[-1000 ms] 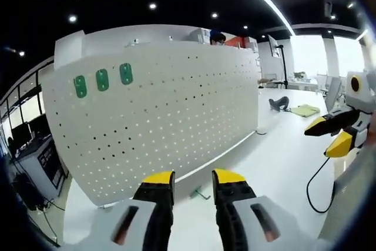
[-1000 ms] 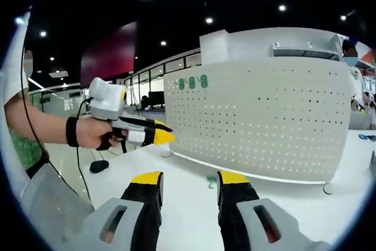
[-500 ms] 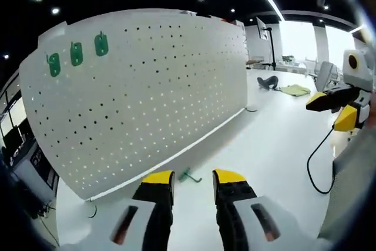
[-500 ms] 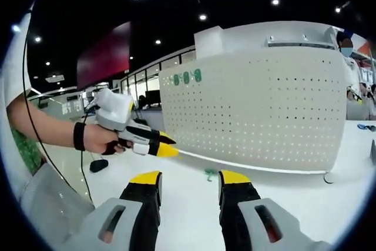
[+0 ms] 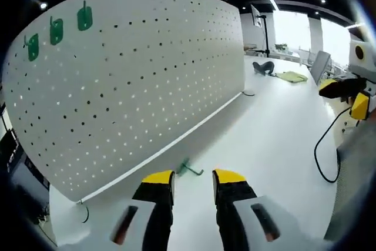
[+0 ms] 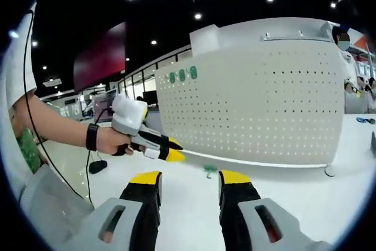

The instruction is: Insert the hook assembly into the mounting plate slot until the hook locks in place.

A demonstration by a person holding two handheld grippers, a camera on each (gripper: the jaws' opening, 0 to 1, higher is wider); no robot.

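We are holding the left gripper [image 5: 194, 178] low over the white table [image 5: 276, 133], jaws apart with nothing between them, aiming at the green hook [image 5: 189, 168] lying on the table just beyond the yellow tips, near the foot of the pegboard [image 5: 135, 74]. In the right gripper view the left gripper [image 6: 170, 150] is coming in from the left, held in a hand [image 6: 108, 141] with a black wristband, forearm reaching in level, nose tilting down toward the hook [image 6: 210, 170]. The right gripper [image 6: 189, 180] is hovering further back, jaws also spread and empty. In the left gripper view it [image 5: 355, 95] is sitting at the right edge, partly cut off. Three green plates [image 5: 56, 30] are hanging at the pegboard's upper left corner; we are not making out their slots. The hook's shape is too small to read.
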